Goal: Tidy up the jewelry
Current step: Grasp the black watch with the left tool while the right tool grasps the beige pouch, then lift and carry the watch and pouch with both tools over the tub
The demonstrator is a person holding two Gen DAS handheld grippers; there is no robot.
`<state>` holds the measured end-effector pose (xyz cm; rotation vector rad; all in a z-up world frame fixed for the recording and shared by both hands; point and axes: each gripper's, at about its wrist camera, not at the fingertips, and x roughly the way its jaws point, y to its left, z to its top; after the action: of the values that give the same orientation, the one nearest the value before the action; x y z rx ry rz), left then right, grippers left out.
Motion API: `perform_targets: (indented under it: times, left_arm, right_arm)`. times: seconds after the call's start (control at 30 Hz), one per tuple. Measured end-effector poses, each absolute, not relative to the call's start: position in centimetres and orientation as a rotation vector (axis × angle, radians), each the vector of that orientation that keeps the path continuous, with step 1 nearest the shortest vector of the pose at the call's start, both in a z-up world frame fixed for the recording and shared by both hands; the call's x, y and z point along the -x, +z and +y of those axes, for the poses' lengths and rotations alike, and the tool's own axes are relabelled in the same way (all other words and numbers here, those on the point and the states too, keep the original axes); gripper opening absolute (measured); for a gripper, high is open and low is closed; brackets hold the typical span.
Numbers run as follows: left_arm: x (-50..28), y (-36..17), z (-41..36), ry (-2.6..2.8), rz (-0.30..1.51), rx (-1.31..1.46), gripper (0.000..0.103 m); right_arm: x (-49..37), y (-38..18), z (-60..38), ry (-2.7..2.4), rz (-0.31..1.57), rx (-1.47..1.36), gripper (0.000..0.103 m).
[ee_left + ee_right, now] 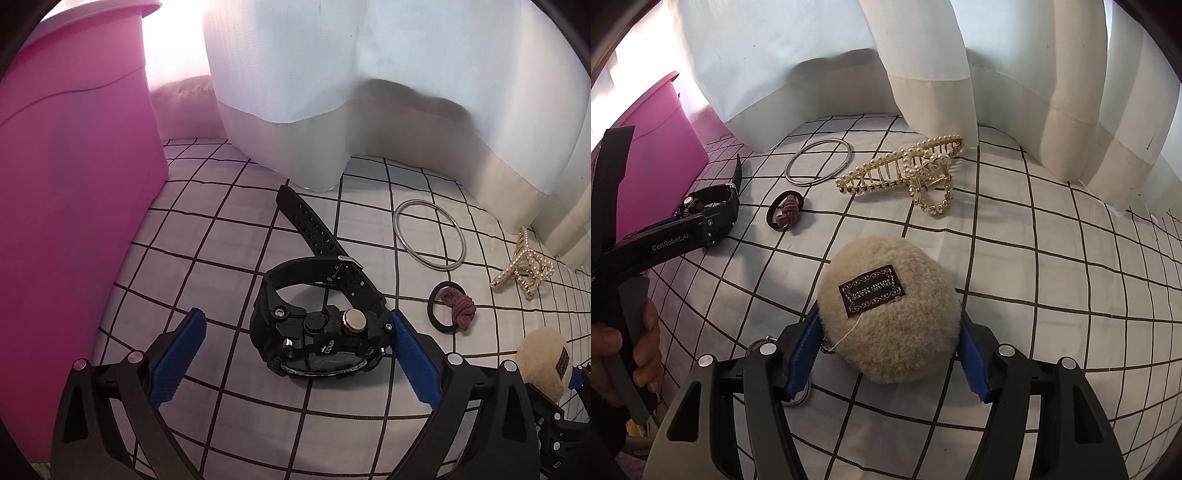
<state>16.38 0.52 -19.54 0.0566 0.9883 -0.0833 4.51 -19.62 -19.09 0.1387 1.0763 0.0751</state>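
Observation:
A black digital watch (317, 332) lies on the checked sheet, strap buckled in a loop with its tail pointing away. My left gripper (297, 314) stands open around it; the right blue pad is close to the case and the left pad is well apart. In the right wrist view a beige fluffy pom-pom (890, 314) with a black label sits between the blue pads of my right gripper (888, 315), which press into the fur on both sides. A metal key ring (799, 400) shows under the left finger.
On the sheet (1052, 277) lie a silver bangle (820, 160), a pearl-and-gold hair claw (905, 173) and a black hair tie with a maroon knot (786, 212). A pink bin (74, 184) stands at the left. Pale curtains (332, 74) hang at the back.

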Motion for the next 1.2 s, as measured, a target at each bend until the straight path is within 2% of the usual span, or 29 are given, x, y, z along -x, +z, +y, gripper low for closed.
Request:
perform_targets:
  times: [0.4,0.5,0.57,0.63,0.93,1.2]
  left_arm:
    - [-16.6,-20.6,-0.2,-0.076,0.974,-0.091,0.095]
    - [-16.3,-20.5,0.1,-0.099,0.973,-0.067,0.085]
    - [-16.1,-20.2,-0.1,-0.115,0.964,-0.075,0.073]
    - [-15.7,-20.0,-0.5,-0.126,0.957,-0.102,0.068]
    - [-14.0,-19.3,0.1,-0.118,0.979,-0.077,0.067]
    - [-10.9,-15.5,0.6,-0.143,0.929,-0.05,0.067]
  right_arm:
    - [-4.3,-19.3,-18.8,0.063,1.041,-0.077,0.064]
    - [-4.4,-19.2,-18.8,0.07,1.039,-0.069,0.063]
    - [-4.4,-19.2,-18.8,0.075,1.034,-0.068,0.061]
    - [-4.3,-19.0,-18.8,0.076,1.027,-0.064,0.061]
    - [-3.3,-17.6,-19.6,0.093,1.0,-0.102,0.06]
    - [-1.7,-14.9,-20.6,0.113,0.974,-0.122,0.06]
